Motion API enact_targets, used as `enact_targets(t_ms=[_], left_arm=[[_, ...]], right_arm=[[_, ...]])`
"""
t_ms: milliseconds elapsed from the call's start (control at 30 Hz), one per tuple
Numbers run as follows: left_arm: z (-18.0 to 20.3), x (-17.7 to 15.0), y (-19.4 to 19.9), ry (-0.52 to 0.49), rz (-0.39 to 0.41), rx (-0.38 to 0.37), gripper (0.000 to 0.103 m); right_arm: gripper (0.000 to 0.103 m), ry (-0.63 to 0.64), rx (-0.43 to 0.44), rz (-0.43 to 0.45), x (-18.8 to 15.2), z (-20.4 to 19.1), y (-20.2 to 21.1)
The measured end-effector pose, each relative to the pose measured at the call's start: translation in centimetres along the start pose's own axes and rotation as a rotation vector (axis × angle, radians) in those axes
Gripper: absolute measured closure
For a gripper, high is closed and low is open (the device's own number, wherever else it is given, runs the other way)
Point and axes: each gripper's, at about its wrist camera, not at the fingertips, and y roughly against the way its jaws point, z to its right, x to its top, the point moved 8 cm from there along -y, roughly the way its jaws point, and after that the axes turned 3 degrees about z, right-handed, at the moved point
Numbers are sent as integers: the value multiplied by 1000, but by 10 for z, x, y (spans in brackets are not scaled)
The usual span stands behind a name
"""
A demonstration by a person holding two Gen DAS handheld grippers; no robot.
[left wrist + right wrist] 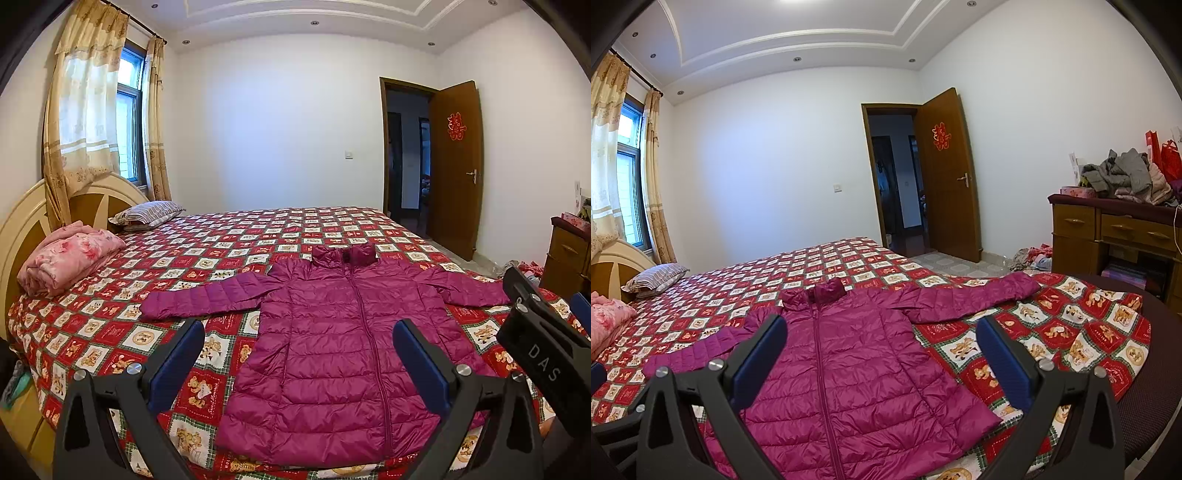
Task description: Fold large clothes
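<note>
Left wrist view: the magenta puffer jacket [332,343] lay flat on the bed [229,240], zipped up, both sleeves spread out to the sides, collar pointing toward the door [456,170].
Left gripper [299,363]: released, jaws wide apart, hanging over the jacket's lower half and gripping nothing.
Beside the jacket: a pink folded blanket [66,258] and striped pillow [147,214] sat up by the headboard, well apart from the jacket.
Right wrist view: same jacket [849,369], seen from its other side, one sleeve reaching out toward the dresser [1115,236].
Right gripper [882,360]: also released, fingers spread wide above the jacket's hem area, holding nothing.
On the dresser: a heap of clothes [1126,177].
</note>
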Motion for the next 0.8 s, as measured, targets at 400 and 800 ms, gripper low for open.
enact_targets(t_ms=[400, 800], left_arm=[[1, -1, -1, 3, -5, -5, 1], [0, -1, 0, 4, -4, -7, 1]], right_arm=[[0, -1, 0, 0, 0, 0, -1], [0, -3, 1, -10, -3, -2, -1]])
